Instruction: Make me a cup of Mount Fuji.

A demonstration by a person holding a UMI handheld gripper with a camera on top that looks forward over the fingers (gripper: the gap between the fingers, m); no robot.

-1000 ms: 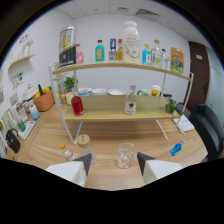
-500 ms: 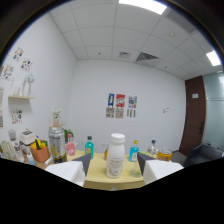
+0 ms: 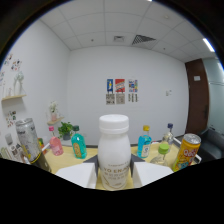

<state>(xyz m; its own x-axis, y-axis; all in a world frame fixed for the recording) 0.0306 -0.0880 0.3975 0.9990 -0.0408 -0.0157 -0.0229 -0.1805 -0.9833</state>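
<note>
A white plastic bottle [image 3: 114, 152] with a white cap stands upright on the pale wooden top shelf [image 3: 148, 161], right between my fingers. My gripper [image 3: 114, 176] has closed in on it. The left finger [image 3: 77, 176] and the right finger [image 3: 152, 174] each touch a side of the bottle, with no gap showing. The bottle's base is hidden below the fingers.
Left of the bottle stand a silver can [image 3: 25, 138], a pink bottle [image 3: 56, 145], a blue bottle [image 3: 78, 145] and a small plant [image 3: 65, 130]. To its right are another blue bottle [image 3: 144, 144], a green-capped bottle [image 3: 161, 153] and a yellow can [image 3: 186, 151]. Beyond is a white wall with posters [image 3: 121, 91].
The view rose from the whole shelf unit to its top shelf, then moved closer to the white bottle. The fingers narrowed onto the bottle's sides.
</note>
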